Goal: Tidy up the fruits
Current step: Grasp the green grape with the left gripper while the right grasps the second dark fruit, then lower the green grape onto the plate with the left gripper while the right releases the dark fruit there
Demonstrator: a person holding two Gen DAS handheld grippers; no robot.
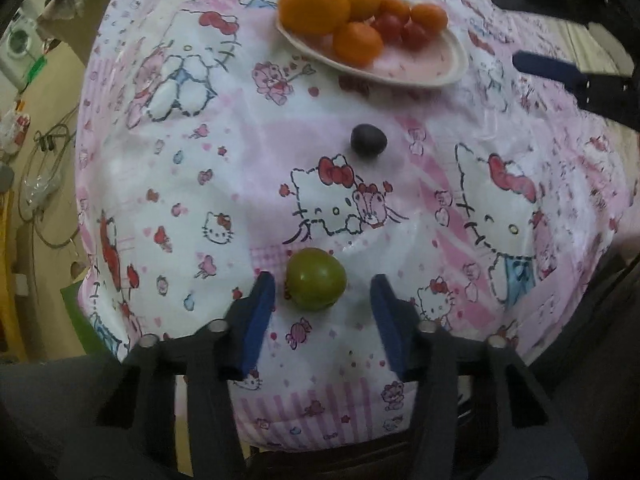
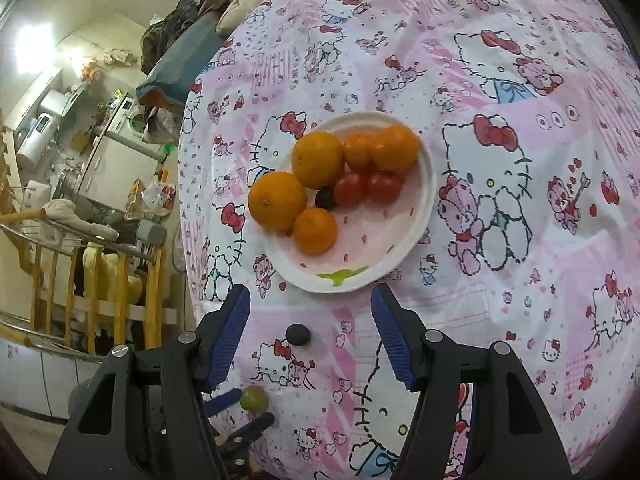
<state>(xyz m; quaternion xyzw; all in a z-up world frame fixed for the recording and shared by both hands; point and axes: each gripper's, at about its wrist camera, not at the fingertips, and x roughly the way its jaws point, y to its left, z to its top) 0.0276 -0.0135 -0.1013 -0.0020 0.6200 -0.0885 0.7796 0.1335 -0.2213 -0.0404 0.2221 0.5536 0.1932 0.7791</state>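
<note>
A white plate (image 2: 424, 200) holds round oranges (image 2: 277, 201), two red tomatoes (image 2: 350, 189) and a small dark fruit (image 2: 325, 199), while a dark plum (image 1: 368, 140) and a green tomato (image 1: 315, 279) lie apart on the cloth near it

A pink cartoon-cat tablecloth (image 2: 500, 92) covers the table under and ahead of the jaws. Far left of the jaws stand a washing machine (image 2: 128, 122), wooden railings (image 2: 92, 280) and piled clothes (image 2: 180, 24).

Dark fruit (image 2: 325, 199) half-hidden among oranges (image 2: 316, 164)
</note>
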